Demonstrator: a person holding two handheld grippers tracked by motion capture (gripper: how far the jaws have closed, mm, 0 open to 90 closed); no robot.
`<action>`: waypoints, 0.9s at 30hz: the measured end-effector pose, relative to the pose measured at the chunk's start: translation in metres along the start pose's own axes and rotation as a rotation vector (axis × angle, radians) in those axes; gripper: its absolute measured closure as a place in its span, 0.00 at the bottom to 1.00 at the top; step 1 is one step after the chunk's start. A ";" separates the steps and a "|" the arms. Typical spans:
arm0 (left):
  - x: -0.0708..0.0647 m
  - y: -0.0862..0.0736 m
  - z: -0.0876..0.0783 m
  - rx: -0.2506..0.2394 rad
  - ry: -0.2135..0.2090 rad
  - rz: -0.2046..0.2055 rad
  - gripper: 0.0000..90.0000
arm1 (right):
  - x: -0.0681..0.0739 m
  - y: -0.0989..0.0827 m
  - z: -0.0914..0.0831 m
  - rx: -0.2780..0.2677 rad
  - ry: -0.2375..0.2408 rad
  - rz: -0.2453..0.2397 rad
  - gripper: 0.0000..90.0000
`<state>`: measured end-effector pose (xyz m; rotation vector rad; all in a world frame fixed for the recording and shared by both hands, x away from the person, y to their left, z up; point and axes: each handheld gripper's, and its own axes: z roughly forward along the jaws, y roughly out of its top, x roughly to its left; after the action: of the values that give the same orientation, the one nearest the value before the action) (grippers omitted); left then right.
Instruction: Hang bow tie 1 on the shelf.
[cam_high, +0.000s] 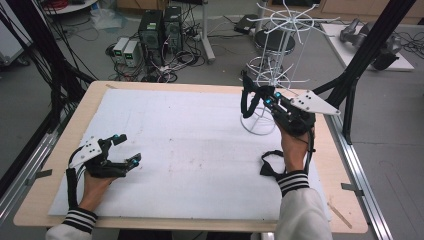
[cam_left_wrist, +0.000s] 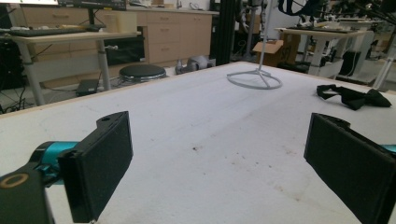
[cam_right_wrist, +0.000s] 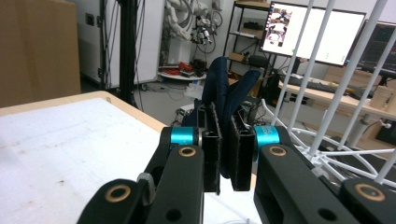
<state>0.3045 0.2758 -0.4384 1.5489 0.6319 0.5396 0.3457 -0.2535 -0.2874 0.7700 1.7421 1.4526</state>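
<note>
White foam-like sheet (cam_high: 190, 145) spread over the wooden table (cam_high: 45, 195) in the high view. Left gripper (cam_high: 131, 149) low near the sheet's left edge, forearm in from the bottom, jaws spread wide and holding nothing. Right gripper (cam_high: 246, 82) raised and stretched forward toward the white wire rack (cam_high: 280, 55) at the far right, jaws closed on a dark strap (cam_high: 248, 102) that hangs in a loop below them, just beside the rack's stem. Second dark piece, a bow tie (cam_high: 270, 165), flat on the sheet close to the right wrist's striped cuff (cam_high: 292, 182). Computer towers (cam_high: 161, 27) and cables on the floor beyond the table. Seen from the left gripper view: both black pads (cam_left_wrist: 100, 163) far apart, bare sheet between them, rack's ring base (cam_left_wrist: 254, 80) ahead, bow tie (cam_left_wrist: 352, 97) lying to its right, well apart from the jaws. Seen from the right gripper view: jaws upright and pressed nearly together on the dark blue strap (cam_right_wrist: 226, 93), fabric sticking up above the pads (cam_right_wrist: 212, 149); white rack wires (cam_right_wrist: 322, 93) slanting close at the right, just beside the gripper, table edge at the left, lit monitor (cam_right_wrist: 313, 30) in the background.
</note>
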 end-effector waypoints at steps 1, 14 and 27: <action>0.000 -0.001 -0.001 -0.003 0.000 -0.001 0.09 | 0.000 0.000 0.000 0.000 -0.007 -0.004 0.96; 0.000 -0.010 -0.004 -0.044 -0.007 -0.010 0.09 | -0.009 0.000 0.000 0.012 -0.055 -0.004 0.95; -0.001 -0.014 -0.003 -0.052 0.001 -0.012 0.09 | -0.016 -0.002 0.003 0.029 -0.073 -0.004 0.95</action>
<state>0.3004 0.2783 -0.4526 1.4954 0.6230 0.5441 0.3571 -0.2649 -0.2870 0.8238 1.7121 1.3822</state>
